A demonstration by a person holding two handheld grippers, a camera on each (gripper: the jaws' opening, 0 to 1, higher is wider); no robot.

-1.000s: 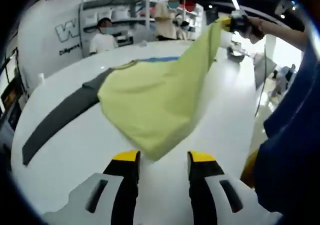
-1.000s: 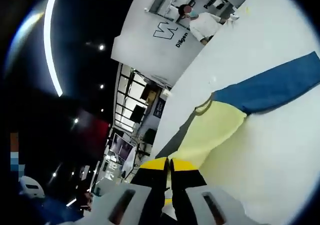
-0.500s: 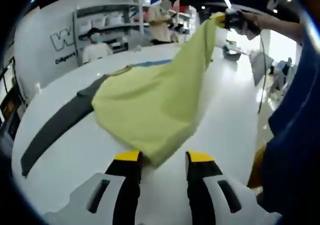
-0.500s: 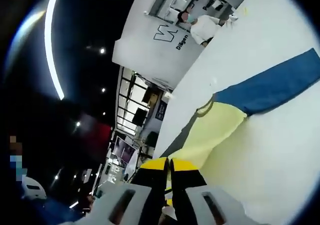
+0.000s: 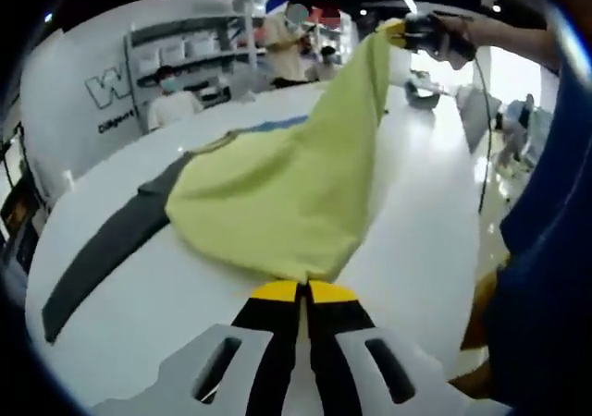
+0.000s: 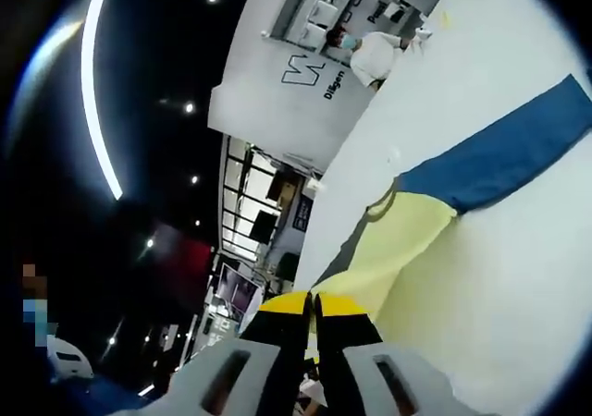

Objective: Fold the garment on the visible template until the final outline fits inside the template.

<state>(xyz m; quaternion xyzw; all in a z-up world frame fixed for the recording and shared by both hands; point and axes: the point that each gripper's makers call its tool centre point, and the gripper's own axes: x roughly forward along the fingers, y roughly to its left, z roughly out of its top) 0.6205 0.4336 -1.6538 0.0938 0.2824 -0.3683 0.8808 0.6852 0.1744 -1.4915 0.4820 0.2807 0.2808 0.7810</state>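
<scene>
1. In the left gripper view, the white table [image 5: 139,287] runs from the lower left to the upper right of the frame; its curved left edge lies along the left side, and its right edge drops off at the right, beside a person's blue clothing [image 5: 546,250].
2. At the left of that view a dark grey sleeve [image 5: 102,250] lies flat on the table, reaching toward the lower left, with bare white table below and to the right of it.
3. The yellow garment [image 5: 287,185] fills the middle of the frame: its lower part rests on the table and its upper corner rises to the upper right.
4. At bottom centre, the left hand-held gripper [image 5: 303,293] has its yellow-tipped jaws pressed together on the near hem of the garment.
5. At the upper right, the right hand-held gripper [image 5: 407,32], held in a person's hand [image 5: 453,42], pinches the raised corner of the garment above the table.
6. In the right gripper view the table [image 6: 518,277] tilts across the right half; at the left are a dark ceiling and a curved strip light [image 6: 92,92].
7. This view shows a blue sleeve [image 6: 499,157] stretched toward the right edge, of which the left gripper view catches a thin strip.
8. The right hand-held gripper [image 6: 311,298] at bottom centre has its jaws closed on the yellow cloth [image 6: 398,250], with open table to the lower right.
9. Shelves [image 5: 185,46] on the far wall hold white containers; their contents cannot be told.
</scene>
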